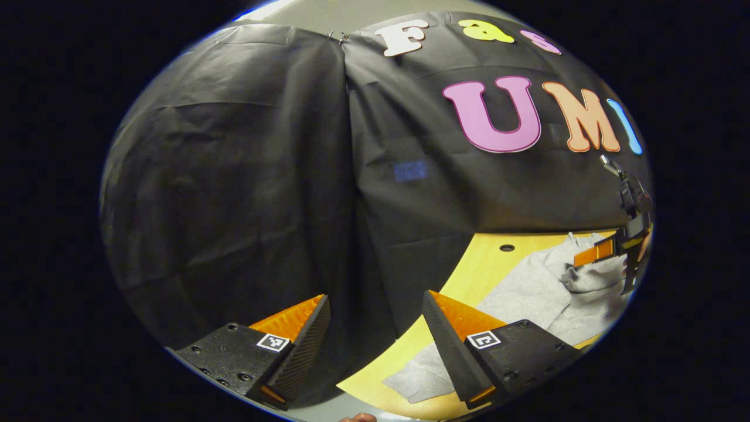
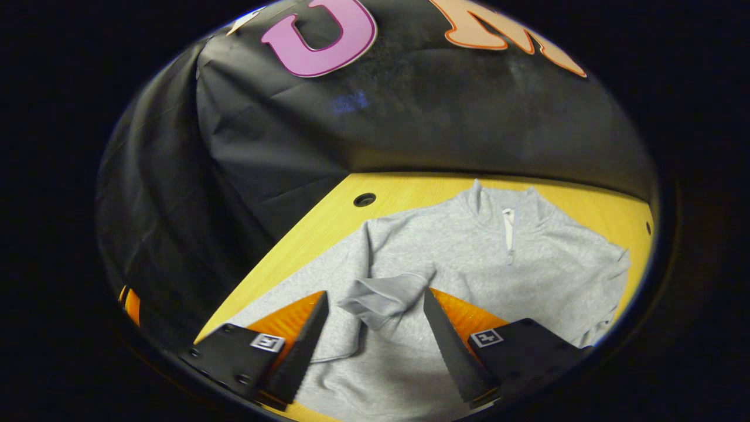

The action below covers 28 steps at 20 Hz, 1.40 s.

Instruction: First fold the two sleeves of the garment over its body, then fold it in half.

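Observation:
A grey zip-neck sweatshirt [image 2: 469,258] lies flat on the yellow wooden table [image 2: 328,223], collar toward the booth wall. One sleeve is folded over the body, and its cuff [image 2: 384,299] rests on the chest. My right gripper [image 2: 375,293] hovers open just above that cuff, a finger on either side and neither pressing it. In the left gripper view, my left gripper [image 1: 375,295] is open and empty, off the table's left edge and facing the black wall. The sweatshirt [image 1: 527,293] lies to its lower right, with the right gripper [image 1: 621,246] over it at the far right.
The black cloth wall closes off the back and left of the table. A round hole [image 2: 364,199] sits in the tabletop near the garment's far left shoulder. The table's left edge [image 1: 410,346] runs diagonally under my left gripper's right finger. A fingertip [image 1: 357,417] peeks in at the bottom.

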Motion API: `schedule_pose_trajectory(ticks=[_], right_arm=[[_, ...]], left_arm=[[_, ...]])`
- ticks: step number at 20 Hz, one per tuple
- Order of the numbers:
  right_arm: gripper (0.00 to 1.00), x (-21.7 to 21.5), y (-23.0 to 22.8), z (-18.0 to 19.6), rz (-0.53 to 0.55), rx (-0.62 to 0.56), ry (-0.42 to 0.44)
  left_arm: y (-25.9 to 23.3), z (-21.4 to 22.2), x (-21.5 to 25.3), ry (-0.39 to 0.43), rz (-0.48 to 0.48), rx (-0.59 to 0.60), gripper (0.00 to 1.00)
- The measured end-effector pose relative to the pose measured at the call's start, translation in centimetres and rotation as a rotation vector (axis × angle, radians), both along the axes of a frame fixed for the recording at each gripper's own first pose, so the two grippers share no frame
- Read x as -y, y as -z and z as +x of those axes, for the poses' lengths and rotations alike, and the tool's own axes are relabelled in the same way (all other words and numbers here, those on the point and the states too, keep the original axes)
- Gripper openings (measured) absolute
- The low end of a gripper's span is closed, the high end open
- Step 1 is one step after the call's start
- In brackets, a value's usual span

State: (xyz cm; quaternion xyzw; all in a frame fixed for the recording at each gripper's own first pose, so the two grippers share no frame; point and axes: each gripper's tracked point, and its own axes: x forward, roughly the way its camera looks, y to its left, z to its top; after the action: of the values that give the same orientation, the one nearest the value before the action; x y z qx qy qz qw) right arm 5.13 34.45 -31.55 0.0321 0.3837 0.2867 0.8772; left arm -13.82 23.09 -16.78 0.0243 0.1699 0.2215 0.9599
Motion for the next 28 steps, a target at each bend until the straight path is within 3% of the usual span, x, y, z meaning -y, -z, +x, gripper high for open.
schedule_pose_trajectory(ticks=[6,8,12,19,24,26,28], right_arm=[[0.96,4.0,-4.3,0.9,-0.027,0.137,0.021],[0.99,5.6,-5.4,1.1,-0.025,0.156,0.041],[0.99,9.1,-7.1,1.2,-0.029,0.175,0.09],[0.98,14.6,-8.0,0.8,-0.073,0.203,0.133],[0.96,17.4,-8.1,0.2,-0.089,0.213,0.148],[0.99,18.5,-8.0,-0.1,-0.092,0.213,0.153],[0.99,19.6,-8.1,-0.4,-0.093,0.212,0.162]], left_arm=[[6.9,-0.5,1.8,0.03,-0.09,-0.123,0.94],[9.1,-0.7,2.3,0.033,-0.137,-0.176,0.98],[13.5,-1.8,2.6,0.019,-0.217,-0.285,0.94],[17.7,-2.9,4.1,-0.054,-0.395,-0.371,0.94],[18.0,-2.6,4.7,-0.04,-0.425,-0.414,0.96],[17.9,-2.0,5.8,0.011,-0.443,-0.446,0.81],[18.1,-1.4,6.7,0.047,-0.453,-0.477,0.41]])
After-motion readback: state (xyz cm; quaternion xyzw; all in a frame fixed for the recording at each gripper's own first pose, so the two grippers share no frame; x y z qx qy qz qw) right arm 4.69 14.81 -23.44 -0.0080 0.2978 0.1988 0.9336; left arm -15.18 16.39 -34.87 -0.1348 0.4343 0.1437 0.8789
